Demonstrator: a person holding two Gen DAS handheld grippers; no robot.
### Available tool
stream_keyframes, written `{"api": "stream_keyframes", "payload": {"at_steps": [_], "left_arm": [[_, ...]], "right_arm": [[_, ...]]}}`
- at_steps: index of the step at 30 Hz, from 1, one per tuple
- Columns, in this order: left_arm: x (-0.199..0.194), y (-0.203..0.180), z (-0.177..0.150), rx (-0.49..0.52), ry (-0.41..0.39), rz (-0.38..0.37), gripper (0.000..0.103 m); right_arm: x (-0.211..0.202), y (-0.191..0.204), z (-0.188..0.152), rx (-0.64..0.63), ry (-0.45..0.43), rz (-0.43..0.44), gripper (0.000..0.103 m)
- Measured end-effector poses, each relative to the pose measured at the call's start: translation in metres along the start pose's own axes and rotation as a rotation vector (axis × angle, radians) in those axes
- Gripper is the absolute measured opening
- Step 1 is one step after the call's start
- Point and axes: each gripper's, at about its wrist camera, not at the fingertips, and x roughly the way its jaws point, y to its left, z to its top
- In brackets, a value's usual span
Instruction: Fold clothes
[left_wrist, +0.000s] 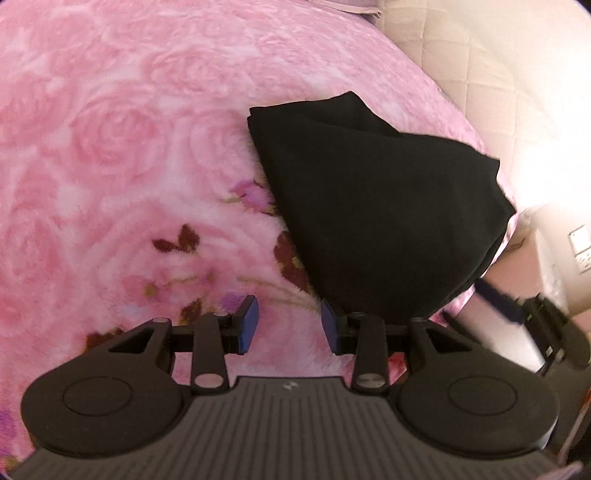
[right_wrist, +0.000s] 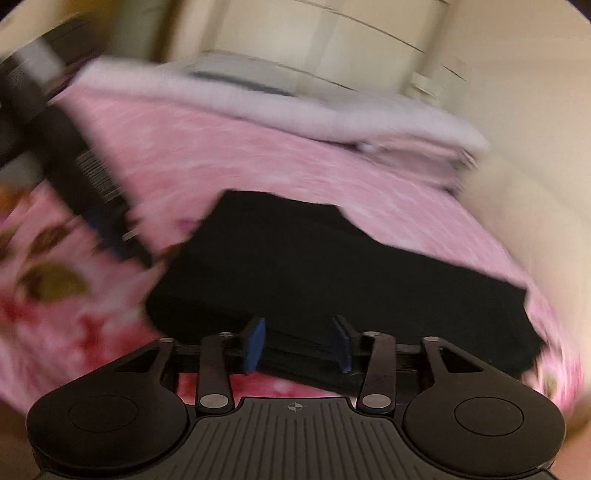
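One black garment (left_wrist: 376, 206) lies folded into a thick bundle on the pink rose blanket (left_wrist: 122, 147) of the bed. The left claw (left_wrist: 289, 325) hangs with jaws apart, holding nothing, just beside the bundle's near corner. The right claw (right_wrist: 300, 345) gapes over the near edge, pads not pressing. To finish neatly, I'd square the layers. Two claws, one garment.
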Motion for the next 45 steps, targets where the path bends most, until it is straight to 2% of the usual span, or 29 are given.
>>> {"api": "stream_keyframes", "payload": {"at_steps": [6,10,16,17,18,19,23,29,31,33,34,35,36,41,45], "left_arm": [[0.002,0.012,0.003,-0.125,-0.004,-0.095,0.037],[0.013,0.016,0.006,-0.203,-0.014,-0.157,0.038],[0.036,0.024,0.01,-0.333,-0.039,-0.289,0.036],[0.039,0.026,0.01,-0.352,-0.039,-0.309,0.03],[0.04,0.026,0.011,-0.356,-0.046,-0.324,0.014],[0.038,0.026,0.012,-0.348,-0.058,-0.334,0.005],[0.028,0.025,0.017,-0.327,-0.086,-0.374,0.006],[0.035,0.026,0.017,-0.357,-0.063,-0.354,0.006],[0.036,0.027,0.016,-0.359,-0.056,-0.336,0.006],[0.035,0.025,0.016,-0.346,-0.053,-0.315,0.006],[0.034,0.025,0.016,-0.342,-0.053,-0.308,0.006],[0.034,0.025,0.016,-0.339,-0.05,-0.303,0.007],[0.034,0.025,0.016,-0.338,-0.047,-0.299,0.007],[0.035,0.03,0.013,-0.338,-0.031,-0.268,0.007],[0.035,0.037,0.01,-0.353,-0.027,-0.258,0.007]], "right_arm": [[0.006,0.043,-0.01,-0.31,-0.028,0.03,0.064],[0.017,0.059,-0.021,-0.42,-0.02,0.025,0.066],[0.031,0.067,-0.026,-0.474,-0.047,-0.008,0.068],[0.031,0.065,-0.027,-0.473,-0.051,-0.01,0.068],[0.032,0.065,-0.027,-0.47,-0.054,-0.01,0.068],[0.033,0.065,-0.027,-0.471,-0.057,-0.012,0.068],[0.036,0.067,-0.027,-0.485,-0.078,-0.027,0.068],[0.056,0.078,-0.026,-0.55,-0.144,-0.097,0.069],[0.063,0.078,-0.023,-0.539,-0.15,-0.103,0.066],[0.067,0.076,-0.02,-0.512,-0.14,-0.082,0.05],[0.068,0.075,-0.019,-0.497,-0.134,-0.069,0.047],[0.069,0.073,-0.018,-0.479,-0.128,-0.054,0.036],[0.07,0.07,-0.016,-0.46,-0.122,-0.04,0.032],[0.08,0.041,0.003,-0.249,-0.054,0.086,0.025],[0.087,0.029,0.014,-0.2,-0.025,0.126,0.023]]}}
